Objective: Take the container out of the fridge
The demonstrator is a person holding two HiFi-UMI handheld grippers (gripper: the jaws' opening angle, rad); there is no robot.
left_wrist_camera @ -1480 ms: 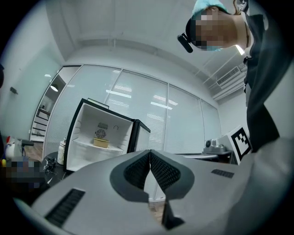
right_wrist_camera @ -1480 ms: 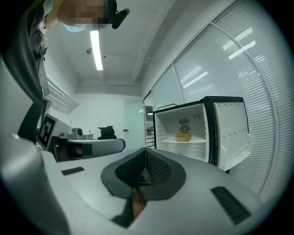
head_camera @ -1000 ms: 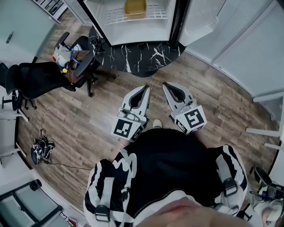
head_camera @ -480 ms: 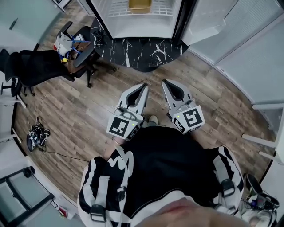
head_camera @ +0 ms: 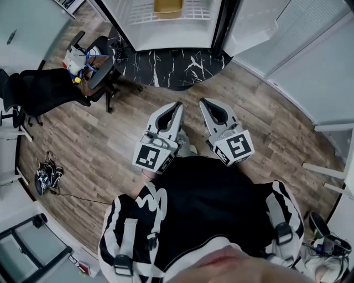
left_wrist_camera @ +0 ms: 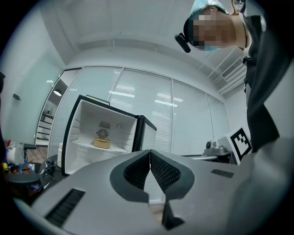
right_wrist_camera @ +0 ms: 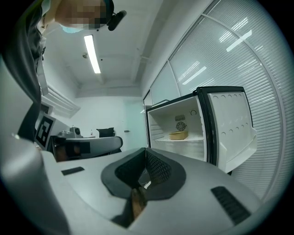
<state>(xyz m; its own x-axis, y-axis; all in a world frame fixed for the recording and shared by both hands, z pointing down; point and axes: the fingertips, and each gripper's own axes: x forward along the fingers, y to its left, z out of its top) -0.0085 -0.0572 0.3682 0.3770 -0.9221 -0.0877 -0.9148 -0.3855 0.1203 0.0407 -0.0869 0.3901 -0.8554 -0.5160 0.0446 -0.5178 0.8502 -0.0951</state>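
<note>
We held the left gripper [left_wrist_camera: 149, 152] and right gripper [right_wrist_camera: 146, 149], fingers closed on nothing, facing the open fridge [head_camera: 171, 38]; the container [head_camera: 167, 6] sat inside on its shelf [head_camera: 196, 12], well apart.

Container [head_camera: 168, 6]: your target, a shallow tan tub, sitting upright.
Place: on the white shelf [head_camera: 194, 12] inside the fridge [head_camera: 171, 36], well ahead of you.
Fridge: door open, interior white.
</note>
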